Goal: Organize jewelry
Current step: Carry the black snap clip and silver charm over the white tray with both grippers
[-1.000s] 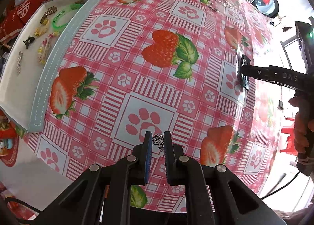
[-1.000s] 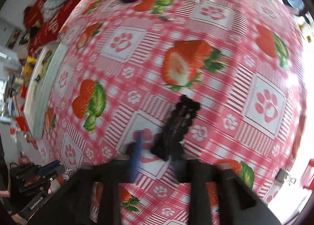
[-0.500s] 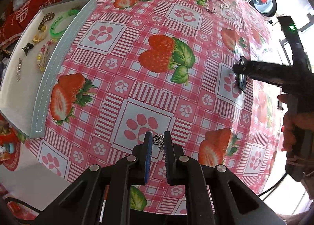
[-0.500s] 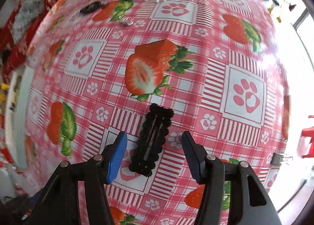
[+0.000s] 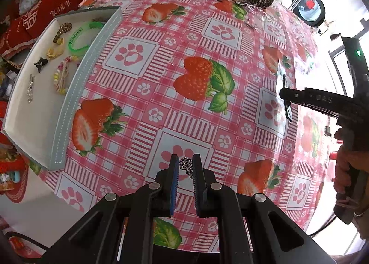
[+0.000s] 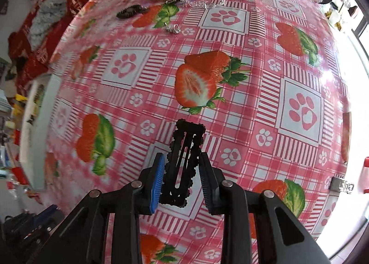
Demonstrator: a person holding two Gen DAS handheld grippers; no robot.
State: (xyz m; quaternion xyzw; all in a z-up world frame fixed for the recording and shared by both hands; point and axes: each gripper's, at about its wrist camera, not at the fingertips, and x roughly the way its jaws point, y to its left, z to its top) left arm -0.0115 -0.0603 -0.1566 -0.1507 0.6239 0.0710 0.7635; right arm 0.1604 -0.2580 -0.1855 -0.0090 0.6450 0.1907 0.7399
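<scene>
Both fingers clenched: left [image 5: 185, 167] pinching silver charm [image 5: 185, 164], right [image 6: 182, 167] gripping black clip [image 6: 183, 160]; tray [image 5: 69, 107] left.

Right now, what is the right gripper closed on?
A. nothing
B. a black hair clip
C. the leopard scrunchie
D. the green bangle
B: the right gripper has its blue pads pressed against both sides of the black hair clip, which sticks out forward between them above the tablecloth.

The tray [image 6: 38, 139] at the right wrist view's left edge is blurred, its contents unreadable.
</scene>
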